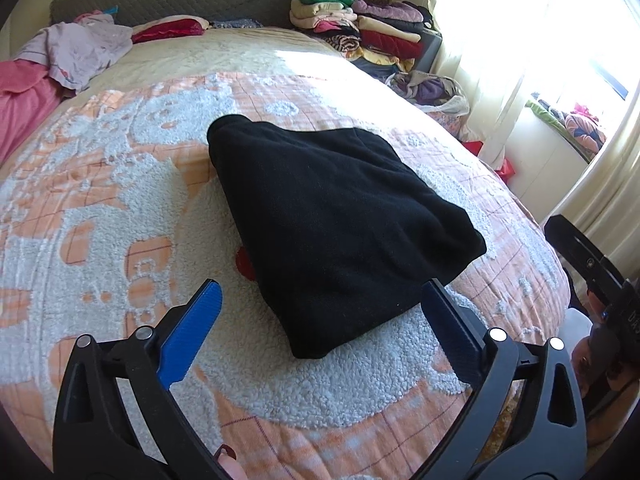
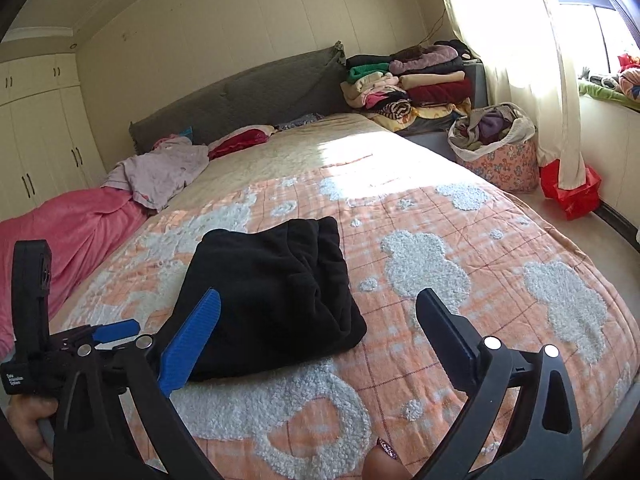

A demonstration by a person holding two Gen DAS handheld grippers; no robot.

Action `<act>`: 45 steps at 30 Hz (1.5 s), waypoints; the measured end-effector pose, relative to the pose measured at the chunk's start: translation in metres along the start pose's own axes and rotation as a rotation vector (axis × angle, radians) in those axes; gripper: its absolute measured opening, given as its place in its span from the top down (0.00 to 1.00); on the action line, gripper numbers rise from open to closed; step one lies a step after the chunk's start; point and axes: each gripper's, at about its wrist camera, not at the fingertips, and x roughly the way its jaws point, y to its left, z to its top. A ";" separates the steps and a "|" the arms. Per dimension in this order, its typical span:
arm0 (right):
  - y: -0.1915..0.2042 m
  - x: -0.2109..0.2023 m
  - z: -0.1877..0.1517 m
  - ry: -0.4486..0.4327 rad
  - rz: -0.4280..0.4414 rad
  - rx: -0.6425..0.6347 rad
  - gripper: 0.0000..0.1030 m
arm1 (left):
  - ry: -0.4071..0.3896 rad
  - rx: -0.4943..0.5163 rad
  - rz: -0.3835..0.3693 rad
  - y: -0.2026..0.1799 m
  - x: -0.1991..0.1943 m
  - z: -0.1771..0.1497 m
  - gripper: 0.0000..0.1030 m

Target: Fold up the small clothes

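Two grippers are showing here, and you're holding both with the jaws spread wide and nothing between them. Your left gripper (image 1: 320, 306) is hanging just above the near edge of the folded black fleece garment (image 1: 332, 220), blue ribbed pads on either side of that edge but not touching it. Your right gripper (image 2: 320, 314) is sitting off the garment's near right corner, its left finger crossing in front of the fleece in the right wrist view, released as well.

That black fleece piece is lying folded into a thick bundle on the orange-and-white fuzzy patterned bedspread (image 2: 460, 320), near the foot end. Well beyond the garment, by the grey quilted headboard (image 2: 248, 96), a crumpled lilac cloth (image 2: 160, 172) is resting on a pink blanket (image 2: 76, 228). Further right of the headboard, a stack of folded colourful clothes (image 2: 408, 84) is piling up in the corner, with a floral fabric basket (image 2: 500, 156) on the floor beside it.
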 end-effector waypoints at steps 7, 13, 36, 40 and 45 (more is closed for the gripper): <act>0.005 -0.013 -0.005 -0.012 0.000 -0.013 0.05 | -0.034 -0.008 0.036 0.004 -0.018 0.001 0.09; 0.019 -0.036 -0.009 -0.069 -0.013 -0.057 0.05 | -0.074 -0.022 0.055 0.009 -0.038 -0.006 0.09; 0.056 -0.072 -0.065 -0.077 -0.011 -0.160 0.05 | -0.121 -0.001 0.131 0.020 -0.072 -0.070 0.09; 0.058 -0.053 -0.085 -0.001 -0.053 -0.172 0.04 | -0.091 -0.021 0.144 0.028 -0.062 -0.084 0.09; 0.057 -0.029 -0.107 0.086 -0.094 -0.160 0.04 | -0.056 -0.048 0.180 0.037 -0.051 -0.094 0.09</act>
